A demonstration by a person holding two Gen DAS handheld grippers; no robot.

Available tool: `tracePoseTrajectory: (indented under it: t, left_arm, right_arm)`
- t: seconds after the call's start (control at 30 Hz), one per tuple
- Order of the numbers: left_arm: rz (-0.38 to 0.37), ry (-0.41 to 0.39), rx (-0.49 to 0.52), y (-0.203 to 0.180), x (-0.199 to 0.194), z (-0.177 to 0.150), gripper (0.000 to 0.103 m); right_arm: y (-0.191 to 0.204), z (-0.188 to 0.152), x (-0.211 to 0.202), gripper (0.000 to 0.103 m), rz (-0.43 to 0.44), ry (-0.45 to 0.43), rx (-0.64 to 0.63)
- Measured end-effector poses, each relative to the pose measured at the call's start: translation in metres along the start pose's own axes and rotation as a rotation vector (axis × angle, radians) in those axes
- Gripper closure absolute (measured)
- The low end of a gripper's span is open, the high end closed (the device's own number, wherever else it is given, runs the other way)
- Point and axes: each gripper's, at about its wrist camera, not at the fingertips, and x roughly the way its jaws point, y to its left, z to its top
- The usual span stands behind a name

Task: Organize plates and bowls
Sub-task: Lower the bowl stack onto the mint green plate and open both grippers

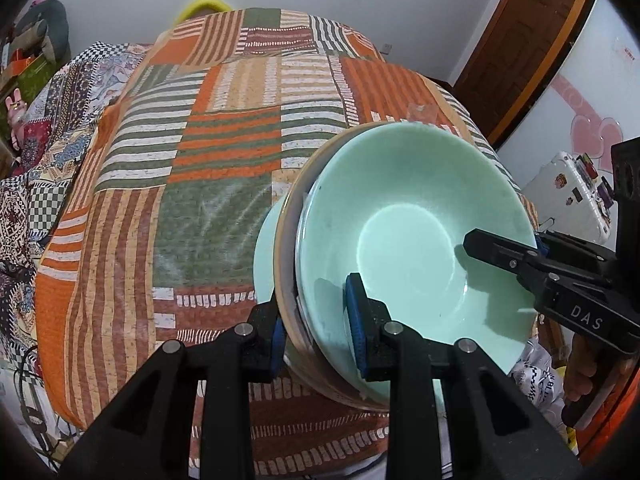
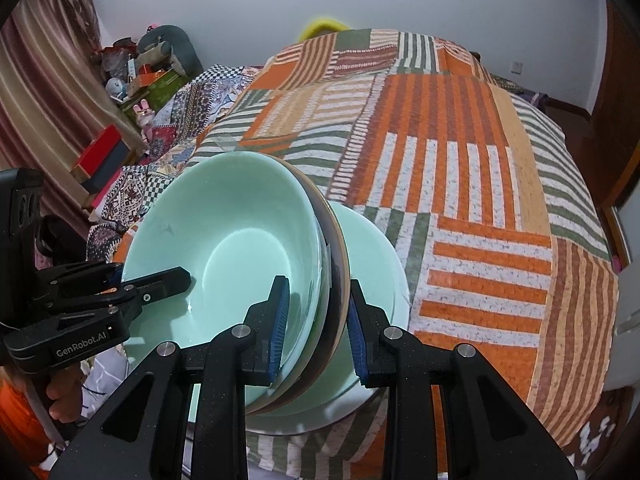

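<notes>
We see a pale mint-green bowl (image 1: 408, 216) with a tan-and-brown rimmed dish (image 2: 338, 280) under it. Our grippers are black with blue pads (image 1: 356, 320). The quilt (image 1: 224, 152) shows orange, olive, cream and brown stripe patches. We spot a yellow object (image 2: 322, 26), a pink-striped curtain (image 2: 52, 92) and a brown door (image 1: 532, 36).

Soft, even room light, moderately bright. The green bowl (image 1: 408, 216) shows pale sheen rings at its centre and dark claw shadows on its inner wall. Around the bowl, fisheye bending curves the bedspread (image 2: 460, 184) and walls; corners darken; a yellow object beyond is blurred.
</notes>
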Motion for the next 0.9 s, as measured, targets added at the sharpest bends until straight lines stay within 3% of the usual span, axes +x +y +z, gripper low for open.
tracePoseTrajectory:
  t: [0.5,0.9]
  left_arm:
    - [-0.034,0.006,-0.044,0.011,0.013,0.014,0.074]
    - [0.049,-0.1,0.028,0.007,-0.009,0.015,0.071]
  right_arm:
    - [-0.01,0.004,0.009,0.074,0.04,0.008,0.049]
    - [-0.002,0.008,-0.001,0.062,-0.027,-0.036,0.008]
